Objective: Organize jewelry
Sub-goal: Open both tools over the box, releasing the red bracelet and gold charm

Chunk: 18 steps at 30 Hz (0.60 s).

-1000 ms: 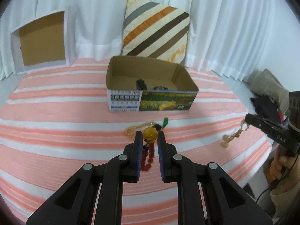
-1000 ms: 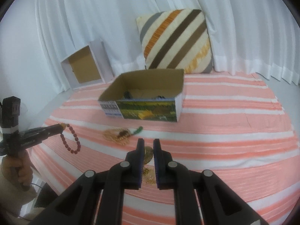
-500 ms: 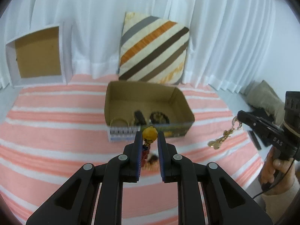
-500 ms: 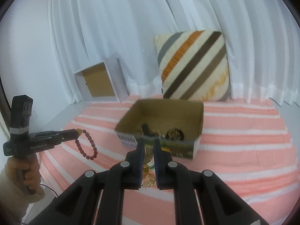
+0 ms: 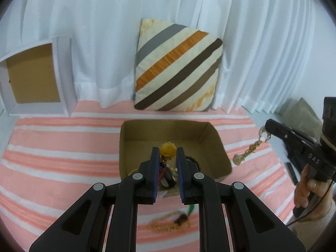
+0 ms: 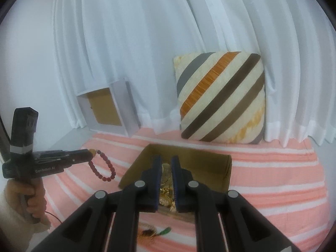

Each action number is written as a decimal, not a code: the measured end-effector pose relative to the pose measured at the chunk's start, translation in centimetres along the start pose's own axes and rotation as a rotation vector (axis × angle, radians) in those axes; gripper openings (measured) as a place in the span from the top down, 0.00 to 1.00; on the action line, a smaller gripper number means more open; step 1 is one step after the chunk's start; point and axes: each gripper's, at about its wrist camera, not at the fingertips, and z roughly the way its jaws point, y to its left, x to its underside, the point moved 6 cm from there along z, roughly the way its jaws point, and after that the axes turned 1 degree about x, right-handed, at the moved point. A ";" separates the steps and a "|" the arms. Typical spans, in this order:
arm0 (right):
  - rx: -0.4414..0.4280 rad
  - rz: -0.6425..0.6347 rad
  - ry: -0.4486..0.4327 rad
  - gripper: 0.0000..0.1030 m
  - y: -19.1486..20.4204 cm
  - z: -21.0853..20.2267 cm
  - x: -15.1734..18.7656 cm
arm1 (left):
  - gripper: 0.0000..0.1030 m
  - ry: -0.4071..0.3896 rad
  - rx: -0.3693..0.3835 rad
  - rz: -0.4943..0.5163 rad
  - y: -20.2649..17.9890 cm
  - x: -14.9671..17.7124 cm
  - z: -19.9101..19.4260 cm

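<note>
Both grippers hovered above the cardboard box: left gripper clamped on the bead bracelet, right gripper on the gold chain, each dangling straight down.

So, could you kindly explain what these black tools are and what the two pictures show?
No robot here: a person holds a two-finger gripper in each hand, each with a camera looking along its fingers. The left gripper pinches a red bead bracelet by its amber bead. The right gripper pinches a gold chain. Both hang over an open cardboard box on a striped pink cloth. Another gold piece with a green tassel lies on the cloth in front of it.
</note>
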 end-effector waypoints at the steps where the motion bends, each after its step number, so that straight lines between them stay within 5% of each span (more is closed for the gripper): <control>1: 0.007 -0.004 0.006 0.90 -0.2 0.8 -0.2 | 0.86 0.006 -0.007 0.004 0.1 -0.2 0.8; 15: 0.038 0.056 0.168 0.90 -4.1 11.3 4.7 | 0.83 0.117 -0.083 0.026 2.3 3.0 11.6; 16: 0.039 0.062 0.174 0.89 -4.3 11.5 5.0 | 0.70 0.121 -0.089 0.032 2.3 3.3 11.9; 17: 0.048 0.065 0.179 0.85 -4.5 11.7 5.4 | 0.44 0.122 -0.096 0.035 2.4 3.6 12.1; 18: 0.065 0.061 0.183 0.78 -4.6 11.9 5.8 | 0.35 0.115 -0.105 0.037 2.4 3.8 12.0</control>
